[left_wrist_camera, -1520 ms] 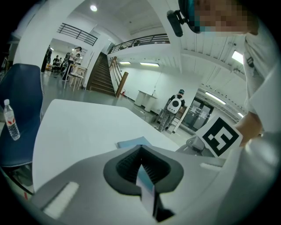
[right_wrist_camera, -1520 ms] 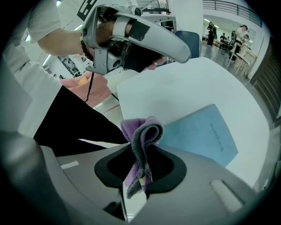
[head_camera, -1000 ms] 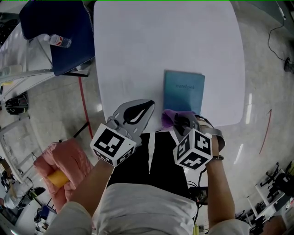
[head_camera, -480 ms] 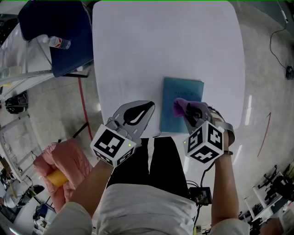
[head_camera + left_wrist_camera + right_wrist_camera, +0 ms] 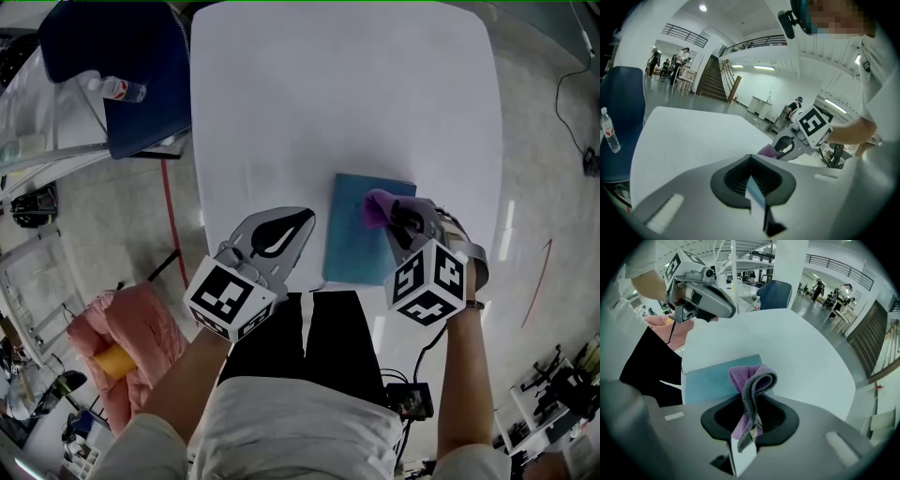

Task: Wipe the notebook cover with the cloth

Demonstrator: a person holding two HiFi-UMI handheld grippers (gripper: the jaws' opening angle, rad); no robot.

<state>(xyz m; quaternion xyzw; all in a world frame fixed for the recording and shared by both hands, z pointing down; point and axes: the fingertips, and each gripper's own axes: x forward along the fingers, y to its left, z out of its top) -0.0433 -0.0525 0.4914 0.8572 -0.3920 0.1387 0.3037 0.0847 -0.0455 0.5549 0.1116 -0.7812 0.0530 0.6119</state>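
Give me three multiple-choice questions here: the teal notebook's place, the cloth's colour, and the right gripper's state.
1. The teal rectangular notebook lies on the white table:
A. at its far left corner
B. by its near edge, right of middle
C. dead centre
2. The folded fabric cloth is:
A. purple
B. yellow
C. white
3. The right gripper is:
A. open and empty
B. shut on the notebook
C. shut on the cloth
Answers: B, the head view shows it by the person's edge; A, it shows purple in both views; C, the cloth is pinched between its jaws.
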